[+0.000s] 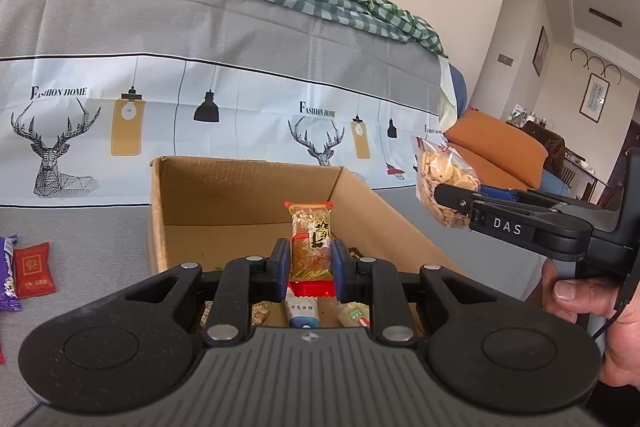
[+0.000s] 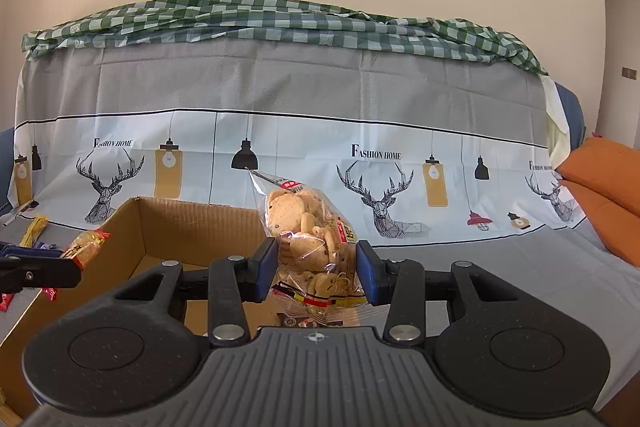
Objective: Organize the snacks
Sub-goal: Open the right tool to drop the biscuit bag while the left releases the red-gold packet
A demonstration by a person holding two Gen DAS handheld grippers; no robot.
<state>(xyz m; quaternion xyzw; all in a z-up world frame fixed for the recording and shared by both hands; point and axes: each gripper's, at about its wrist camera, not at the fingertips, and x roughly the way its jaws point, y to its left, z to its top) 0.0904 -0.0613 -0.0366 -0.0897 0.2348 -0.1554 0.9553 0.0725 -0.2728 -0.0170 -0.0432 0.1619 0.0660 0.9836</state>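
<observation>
My left gripper is shut on a red-edged peanut brittle bar, held upright over the open cardboard box. Several snack packets lie on the box floor under it. My right gripper is shut on a clear bag of small biscuits, held above the box's right side. In the left wrist view the right gripper holds the biscuit bag right of the box. In the right wrist view the left gripper with the bar shows at the left edge.
A red packet and a purple packet lie on the grey cloth left of the box. A yellow packet lies further back. A sofa back draped with deer-print cloth stands behind. An orange cushion is at right.
</observation>
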